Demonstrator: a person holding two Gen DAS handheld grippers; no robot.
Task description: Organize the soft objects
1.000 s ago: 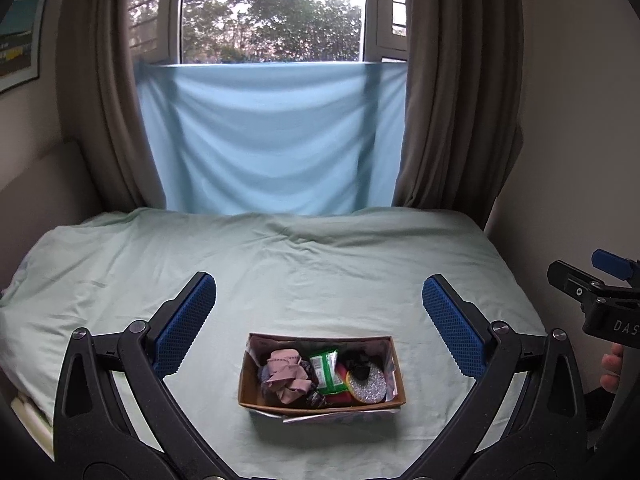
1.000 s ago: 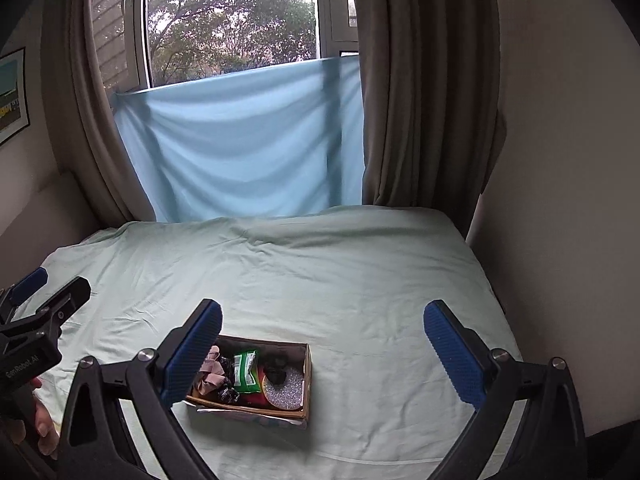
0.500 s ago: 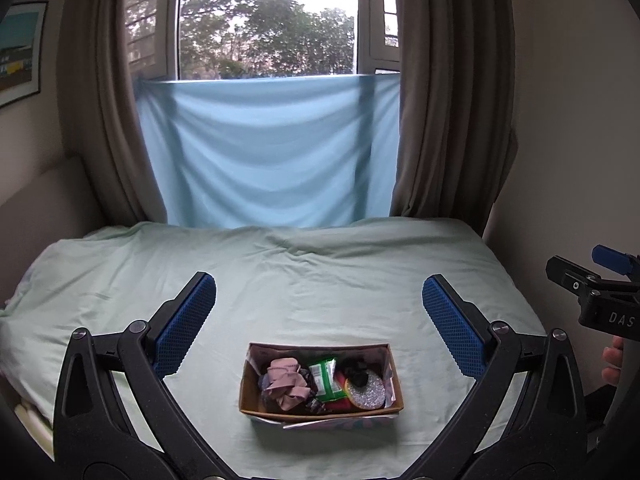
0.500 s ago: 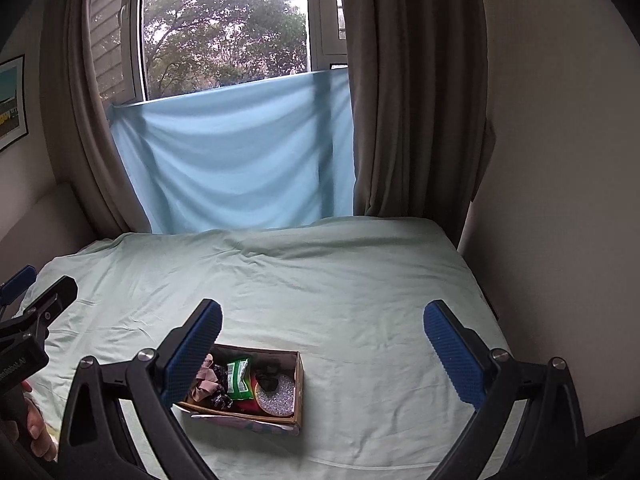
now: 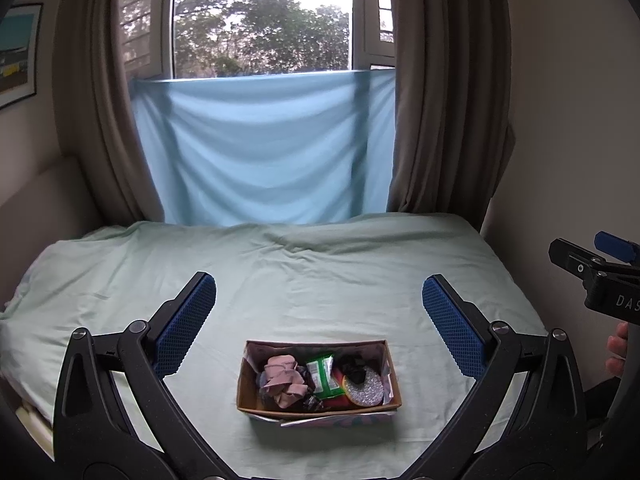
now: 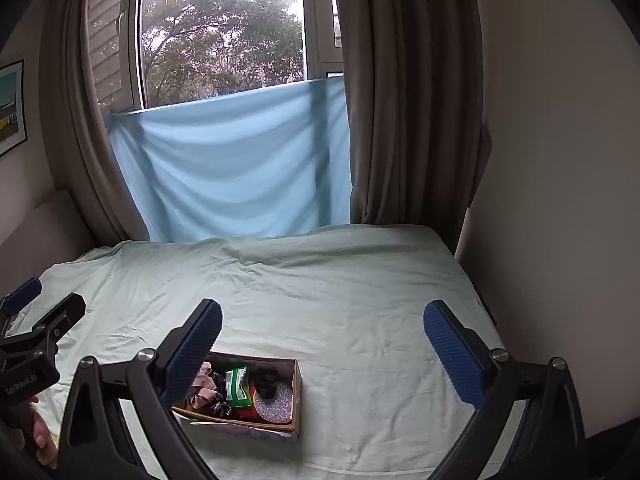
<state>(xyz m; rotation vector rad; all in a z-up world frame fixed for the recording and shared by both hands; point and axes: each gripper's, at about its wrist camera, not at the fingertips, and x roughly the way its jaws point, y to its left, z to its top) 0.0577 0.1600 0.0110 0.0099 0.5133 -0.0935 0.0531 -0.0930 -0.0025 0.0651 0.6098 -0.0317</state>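
A cardboard box (image 5: 241,388) sits on the bed near its front edge. It holds a crumpled pink cloth (image 5: 282,378), a green packet (image 5: 323,372), a black soft item (image 5: 352,363), something red and a silver glittery ring (image 5: 364,389). The box also shows in the right wrist view (image 6: 297,392). My left gripper (image 5: 318,320) is open and empty, held above and behind the box. My right gripper (image 6: 322,338) is open and empty, up and to the right of the box.
The bed has a pale green sheet (image 5: 320,272) with wrinkles. A light blue cloth (image 5: 260,152) hangs under the window between brown curtains (image 5: 440,100). A wall (image 6: 560,160) borders the bed's right side. A headboard (image 5: 36,200) stands on the left.
Both grippers have pulled back and tilted up, so the box sits lower in both views. Both stay open.
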